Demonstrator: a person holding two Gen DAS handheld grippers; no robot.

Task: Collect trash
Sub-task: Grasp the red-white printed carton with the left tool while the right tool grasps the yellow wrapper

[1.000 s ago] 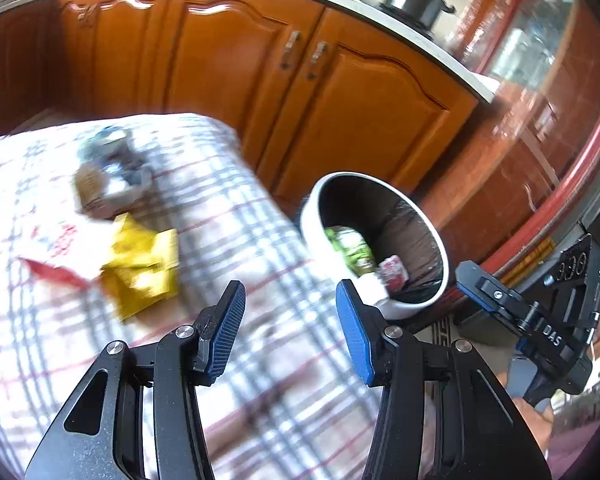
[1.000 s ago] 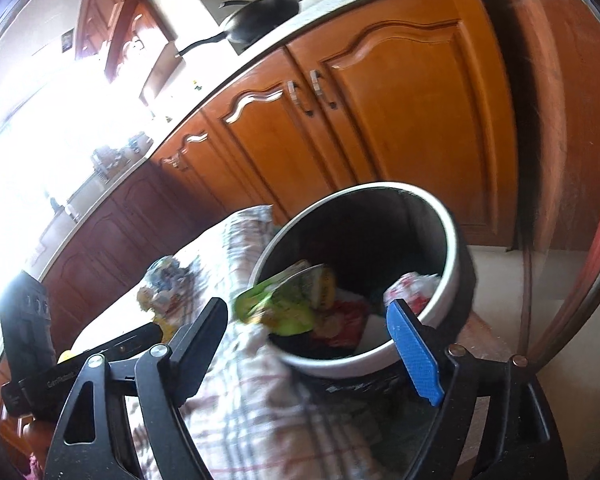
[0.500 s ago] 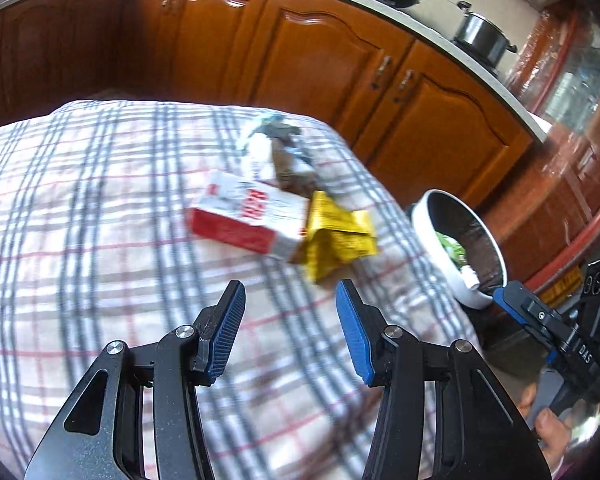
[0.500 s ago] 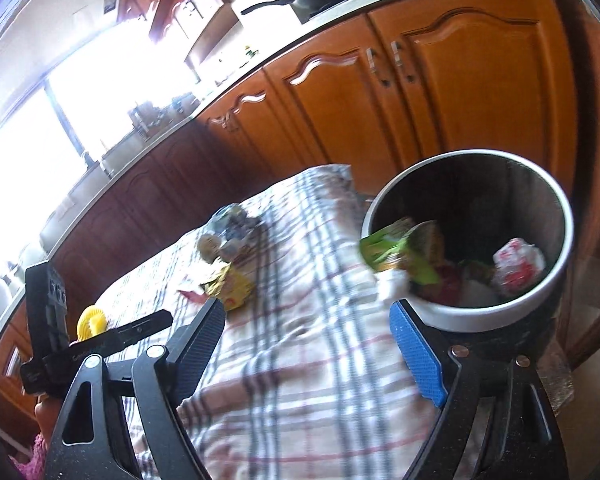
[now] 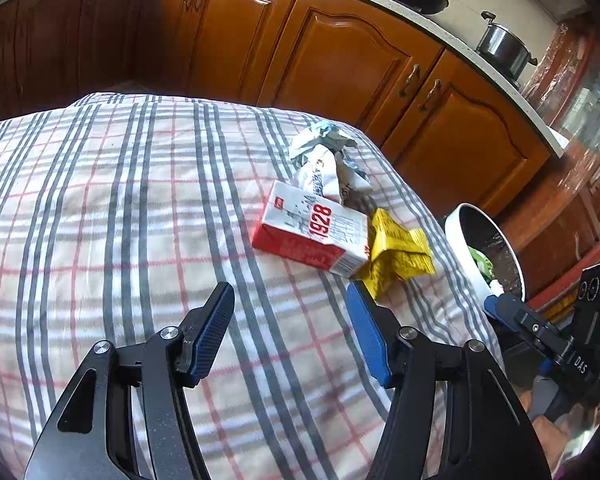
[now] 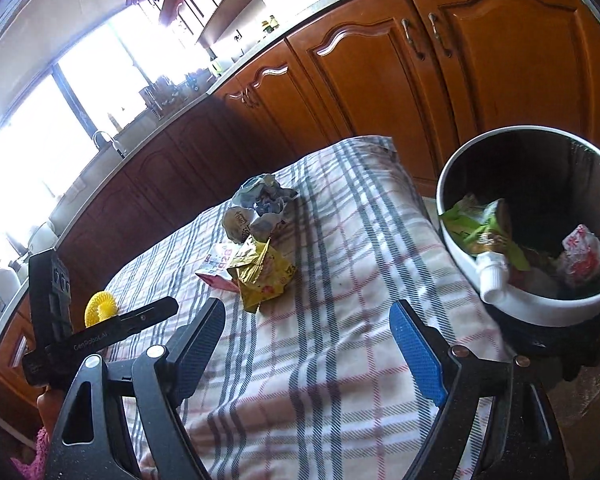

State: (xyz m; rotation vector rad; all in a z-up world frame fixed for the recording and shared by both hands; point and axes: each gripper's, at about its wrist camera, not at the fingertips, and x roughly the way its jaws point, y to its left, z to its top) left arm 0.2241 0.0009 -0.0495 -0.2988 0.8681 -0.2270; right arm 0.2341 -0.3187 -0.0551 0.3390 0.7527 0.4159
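Note:
On the plaid-covered table (image 5: pixel 100 208) lie a red and white carton (image 5: pixel 312 232) marked 1928, a crumpled yellow wrapper (image 5: pixel 400 256) against its right end, and a crumpled white and blue wrapper (image 5: pixel 328 160) behind it. My left gripper (image 5: pixel 290 312) hovers just in front of the carton, its jaws opening with nothing between them. The white bin (image 6: pixel 540 300) stands off the table's right edge and holds green and red packets. My right gripper (image 6: pixel 310 334) is open and empty over the cloth beside the bin, with the yellow wrapper (image 6: pixel 260 276) ahead of it.
Wooden kitchen cabinets (image 5: pixel 340 60) run behind the table, with a pan and a pot (image 5: pixel 504 46) on the counter. A yellow round object (image 6: pixel 100 308) lies at the table's left side in the right wrist view. The bin (image 5: pixel 484 248) sits low beside the table's corner.
Both grippers swung left, away from the bin and toward the trash on the table. The carton and wrappers now lie right ahead of the left gripper, whose jaws have widened.

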